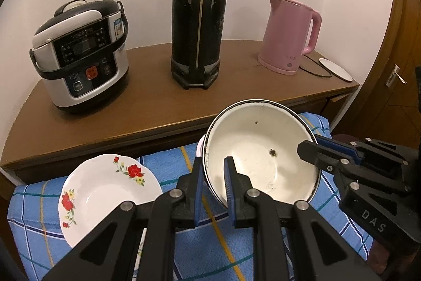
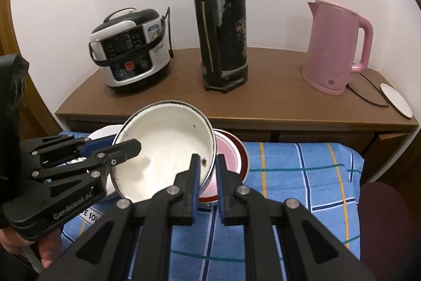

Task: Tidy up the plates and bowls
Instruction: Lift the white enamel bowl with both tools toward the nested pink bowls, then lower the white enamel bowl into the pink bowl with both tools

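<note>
A cream enamel bowl [image 1: 259, 146] with a dark rim is held tilted above the blue checked cloth. My left gripper [image 1: 213, 162] is shut on its near-left rim. My right gripper [image 2: 206, 158] is shut on its right rim; it also shows in the left wrist view [image 1: 311, 148]. The bowl also shows in the right wrist view [image 2: 165, 144]. A white plate with red flowers [image 1: 105, 188] lies on the cloth to the left. A pink dish with a dark red rim [image 2: 231, 157] sits under and right of the bowl.
A wooden sideboard [image 1: 158, 102] behind the cloth holds a rice cooker [image 1: 81, 54], a tall black thermos [image 1: 200, 17], a pink kettle [image 1: 289, 36] and a small white saucer [image 1: 335, 69]. A wooden door [image 1: 394, 86] is at the right.
</note>
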`<state>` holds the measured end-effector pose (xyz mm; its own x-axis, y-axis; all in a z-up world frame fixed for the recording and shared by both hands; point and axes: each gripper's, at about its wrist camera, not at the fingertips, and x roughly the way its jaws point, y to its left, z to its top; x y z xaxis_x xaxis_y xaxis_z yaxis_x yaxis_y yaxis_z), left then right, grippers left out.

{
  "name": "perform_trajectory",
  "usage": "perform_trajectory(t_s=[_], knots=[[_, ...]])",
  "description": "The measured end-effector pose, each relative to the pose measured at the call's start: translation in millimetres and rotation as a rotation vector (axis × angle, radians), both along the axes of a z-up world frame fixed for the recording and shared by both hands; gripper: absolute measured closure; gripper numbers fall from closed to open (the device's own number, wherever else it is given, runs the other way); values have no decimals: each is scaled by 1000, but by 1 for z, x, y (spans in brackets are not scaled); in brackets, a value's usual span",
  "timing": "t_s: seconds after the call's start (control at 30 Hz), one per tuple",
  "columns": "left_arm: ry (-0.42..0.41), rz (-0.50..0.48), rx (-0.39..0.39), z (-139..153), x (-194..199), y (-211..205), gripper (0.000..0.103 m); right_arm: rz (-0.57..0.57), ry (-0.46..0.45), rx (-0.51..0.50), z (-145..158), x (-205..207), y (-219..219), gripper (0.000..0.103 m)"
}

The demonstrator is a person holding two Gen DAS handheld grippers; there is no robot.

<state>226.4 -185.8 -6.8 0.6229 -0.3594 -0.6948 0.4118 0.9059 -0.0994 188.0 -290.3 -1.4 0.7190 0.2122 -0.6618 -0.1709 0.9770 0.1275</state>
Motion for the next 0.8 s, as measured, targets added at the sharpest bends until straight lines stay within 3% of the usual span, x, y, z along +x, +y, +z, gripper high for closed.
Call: perform_trajectory(t_s=[0.8], knots=[[51,0,15,-20,35,-20,86,-12,53,-10,-17,32,-13,90]])
